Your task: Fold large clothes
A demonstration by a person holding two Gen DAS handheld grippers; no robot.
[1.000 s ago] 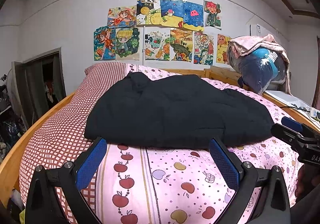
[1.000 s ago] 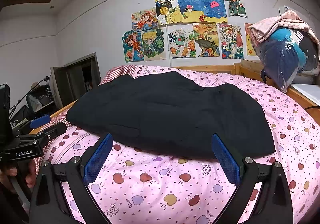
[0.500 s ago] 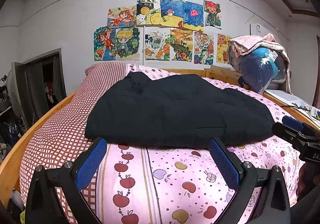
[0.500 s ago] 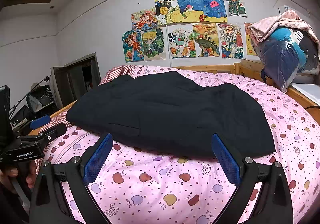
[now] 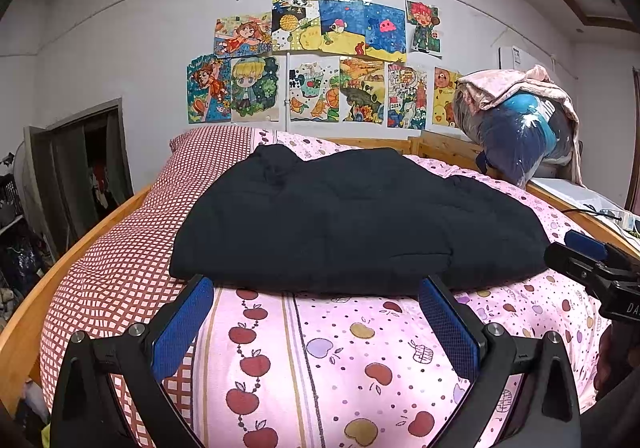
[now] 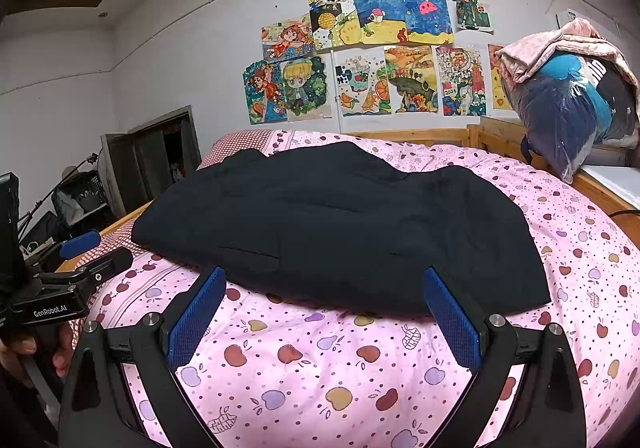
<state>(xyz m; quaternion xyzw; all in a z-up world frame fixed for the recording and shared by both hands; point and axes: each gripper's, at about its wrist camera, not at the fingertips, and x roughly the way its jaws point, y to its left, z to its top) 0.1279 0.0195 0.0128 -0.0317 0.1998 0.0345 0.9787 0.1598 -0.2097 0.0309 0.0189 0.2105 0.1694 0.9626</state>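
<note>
Both tools spread wide, left tool (image 5: 316,312) & right tool (image 6: 324,302) just short of the black garment (image 5: 344,224) lying mid-bed (image 5: 344,352), w/ risk of pinching quilt too, dragging it.

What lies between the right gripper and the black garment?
Only bare pink fruit-print bedcover separates the right gripper from the black garment, per the right wrist view.

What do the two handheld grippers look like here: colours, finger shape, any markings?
Both the left gripper and right gripper have black angular frames with silver screws and flat, textured blue finger pads. The left's body reads "GenRobot.AI" in white; the right's shows partial white letters "DA". No sleeves are visible.
</note>
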